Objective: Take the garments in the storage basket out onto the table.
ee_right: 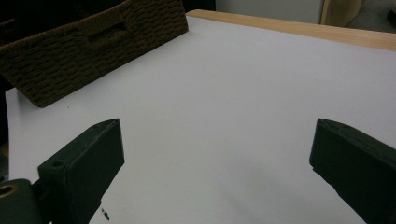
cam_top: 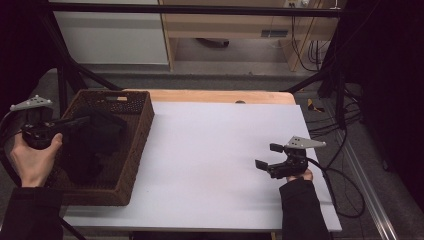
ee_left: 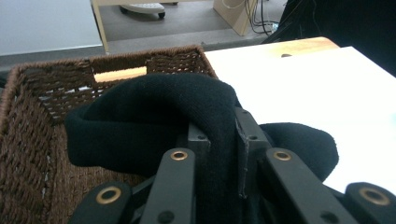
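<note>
At the near edge of the surface point(cam_top: 210, 165), both forearms are coming in from below. Right claw point(cam_top: 266, 156) is sitting released over bare white surface near the right side, jaws spread wide, nothing between them; right gripper view is showing the two jaws well apart with only white surface between. Right hand point(cam_top: 299, 175) is wrapping the grip from behind.

On the left, left claw point(ee_left: 223, 140) is clenching a black cloth point(ee_left: 154, 116): jaws pinched on a fold that is draping over the jaw tips and bulging out on both sides. Left hand point(cam_top: 31, 156) is holding that gripper at the left rim of the basket point(cam_top: 137, 135).

Cloth is hanging inside and above the brown woven basket, which is sitting on the left part of the surface. More black fabric is lying on the basket floor, dark, details hard to tell.

Beyond the far edge, a wooden strip point(cam_top: 215, 96) is running along the surface, then floor and cables point(cam_top: 345, 120) at right.
</note>
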A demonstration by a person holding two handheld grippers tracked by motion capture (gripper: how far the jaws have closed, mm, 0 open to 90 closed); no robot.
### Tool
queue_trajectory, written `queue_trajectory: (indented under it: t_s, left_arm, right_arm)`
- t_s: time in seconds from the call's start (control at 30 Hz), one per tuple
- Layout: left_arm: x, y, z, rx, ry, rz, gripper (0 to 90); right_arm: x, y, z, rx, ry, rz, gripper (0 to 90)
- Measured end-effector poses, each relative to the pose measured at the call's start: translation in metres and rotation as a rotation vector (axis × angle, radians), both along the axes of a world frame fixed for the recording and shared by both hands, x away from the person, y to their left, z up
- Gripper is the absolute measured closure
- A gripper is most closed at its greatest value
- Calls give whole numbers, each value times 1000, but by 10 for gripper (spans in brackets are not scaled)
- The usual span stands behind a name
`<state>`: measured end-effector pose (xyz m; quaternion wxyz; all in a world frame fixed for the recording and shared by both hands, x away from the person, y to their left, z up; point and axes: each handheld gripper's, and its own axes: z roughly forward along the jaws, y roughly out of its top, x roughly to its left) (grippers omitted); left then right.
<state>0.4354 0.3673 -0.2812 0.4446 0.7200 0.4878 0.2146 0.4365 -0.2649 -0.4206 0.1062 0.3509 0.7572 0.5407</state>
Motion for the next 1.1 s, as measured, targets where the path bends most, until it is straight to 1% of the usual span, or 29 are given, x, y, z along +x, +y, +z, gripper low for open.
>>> queue_trajectory:
  t_s: [0.17, 0.23, 0.37, 0.73, 0.9, 1.1]
  left_arm:
    - [-1, -1, 8, -8, -3, -19, 785]
    - [-2, -1, 11, -4, -4, -24, 785]
    - [-5, 0, 17, -12, -14, -34, 785]
    - [-14, -1, 34, -14, -47, -60, 786]
    - [-17, -2, 42, -9, -56, -73, 786]
    - [-20, -4, 50, -15, -61, -93, 786]
  right_arm:
    - [0, 0, 0, 2, -1, -1, 34]
    - [0, 0, 0, 1, -1, -2, 34]
    - [0, 0, 0, 1, -1, -1, 34]
    - [0, 0, 0, 0, -1, -1, 34]
    - [0, 0, 0, 1, -1, -1, 34]
    - [0, 0, 0, -1, 0, -1, 34]
